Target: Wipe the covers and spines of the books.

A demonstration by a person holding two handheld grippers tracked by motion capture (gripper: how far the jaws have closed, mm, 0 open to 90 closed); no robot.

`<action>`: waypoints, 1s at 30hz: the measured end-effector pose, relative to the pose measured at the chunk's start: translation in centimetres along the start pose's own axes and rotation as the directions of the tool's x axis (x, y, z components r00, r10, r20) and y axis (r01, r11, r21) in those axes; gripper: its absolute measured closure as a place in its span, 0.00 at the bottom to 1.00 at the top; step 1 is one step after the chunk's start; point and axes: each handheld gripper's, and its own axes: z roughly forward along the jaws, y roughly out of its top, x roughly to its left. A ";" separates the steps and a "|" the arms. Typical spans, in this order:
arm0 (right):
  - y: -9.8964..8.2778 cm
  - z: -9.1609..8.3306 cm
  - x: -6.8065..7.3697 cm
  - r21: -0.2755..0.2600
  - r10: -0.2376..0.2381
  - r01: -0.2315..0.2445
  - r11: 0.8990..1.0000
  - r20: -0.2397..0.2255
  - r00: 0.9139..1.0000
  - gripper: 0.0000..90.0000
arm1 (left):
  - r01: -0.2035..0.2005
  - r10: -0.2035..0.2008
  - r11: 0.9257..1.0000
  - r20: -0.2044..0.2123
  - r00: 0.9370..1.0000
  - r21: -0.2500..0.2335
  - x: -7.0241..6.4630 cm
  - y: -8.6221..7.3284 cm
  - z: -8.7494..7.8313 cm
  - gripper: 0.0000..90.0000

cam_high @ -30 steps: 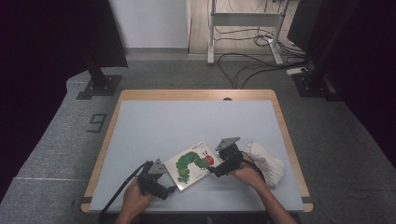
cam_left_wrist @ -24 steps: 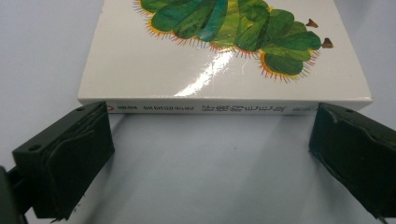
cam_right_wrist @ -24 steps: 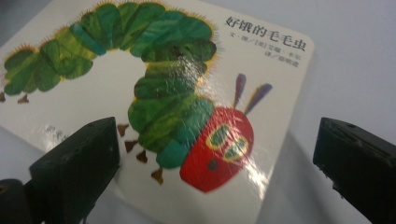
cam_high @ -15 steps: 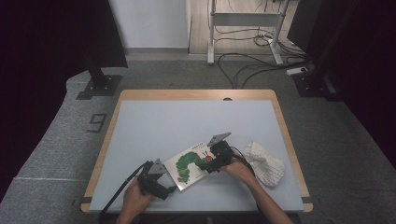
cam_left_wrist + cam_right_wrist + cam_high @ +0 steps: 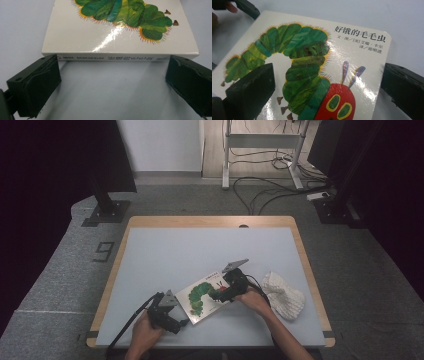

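Note:
A white board book point(image 5: 199, 301) with a green caterpillar on its cover lies flat near the table's front edge. My left gripper point(image 5: 181, 322) sits at the book's near left end. In the left gripper view the book's spine point(image 5: 112, 58) faces me, and the left gripper point(image 5: 111, 73) is open, its jaws spread just short of the spine's two ends. My right gripper point(image 5: 221, 295) is over the book's right end. In the right gripper view the right gripper point(image 5: 327, 72) is open above the cover point(image 5: 312, 50), with one jaw over the caterpillar and the other past the book's edge.
A white knitted cloth point(image 5: 285, 295) lies to the right of the book, close to the right forearm. The light blue tabletop point(image 5: 200, 250) has a wooden rim. Black stands and cables are on the floor beyond the table.
The right gripper has moved left, away from the white cloth and onto the book's right end. The left gripper and the book have stayed put.

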 end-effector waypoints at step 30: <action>1.1 -3.5 1.5 0.005 -0.101 0.102 0.995 -0.061 0.993 0.16 | -0.001 0.001 1.000 0.001 1.000 0.000 0.0 0.0 0.0 0.00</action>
